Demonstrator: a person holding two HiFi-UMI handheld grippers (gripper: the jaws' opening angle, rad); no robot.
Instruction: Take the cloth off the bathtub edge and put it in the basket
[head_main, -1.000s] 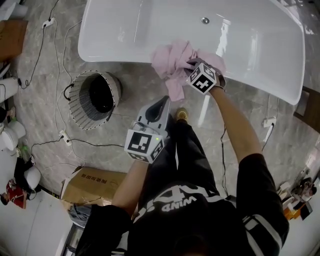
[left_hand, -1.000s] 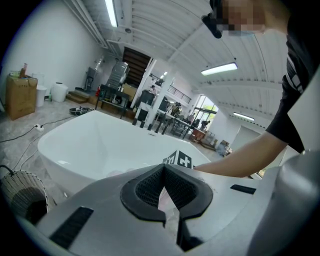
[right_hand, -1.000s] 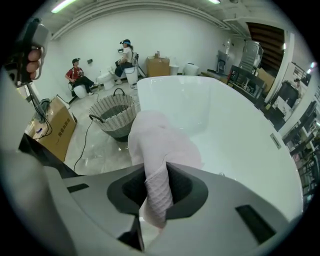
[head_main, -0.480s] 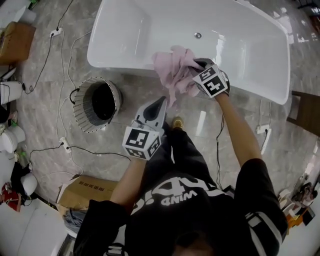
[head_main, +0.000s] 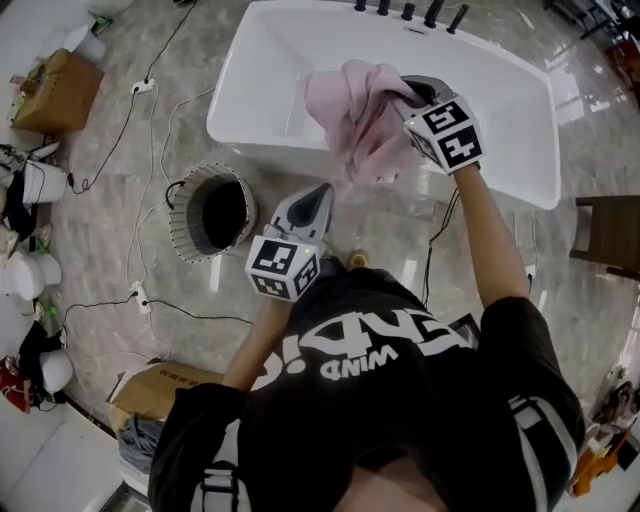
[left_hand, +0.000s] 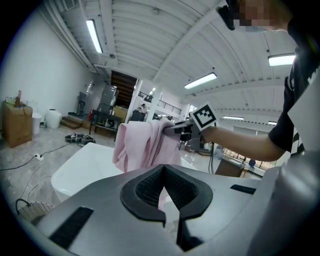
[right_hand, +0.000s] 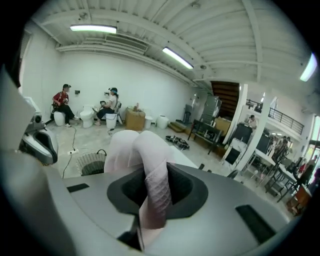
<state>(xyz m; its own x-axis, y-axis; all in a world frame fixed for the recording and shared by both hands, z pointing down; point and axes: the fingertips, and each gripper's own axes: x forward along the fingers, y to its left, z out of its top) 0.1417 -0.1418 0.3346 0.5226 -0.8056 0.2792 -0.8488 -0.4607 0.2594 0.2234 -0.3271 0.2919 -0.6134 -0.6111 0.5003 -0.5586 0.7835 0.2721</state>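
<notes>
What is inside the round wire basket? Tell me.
Only a dark interior shows in the round wire basket; its bottom is too dark to make out. The pink cloth is not there: the right gripper holds it.

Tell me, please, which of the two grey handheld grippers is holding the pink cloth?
The right gripper: its jaws are clamped on the pink cloth, while the left gripper holds nothing.

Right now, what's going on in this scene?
A person works two handheld grippers. The right gripper is shut on the pink cloth, holding it in the air over the white bathtub. The left gripper is shut and empty, near the cloth. The basket stands on the floor beside the tub, no cloth in it yet.
</notes>
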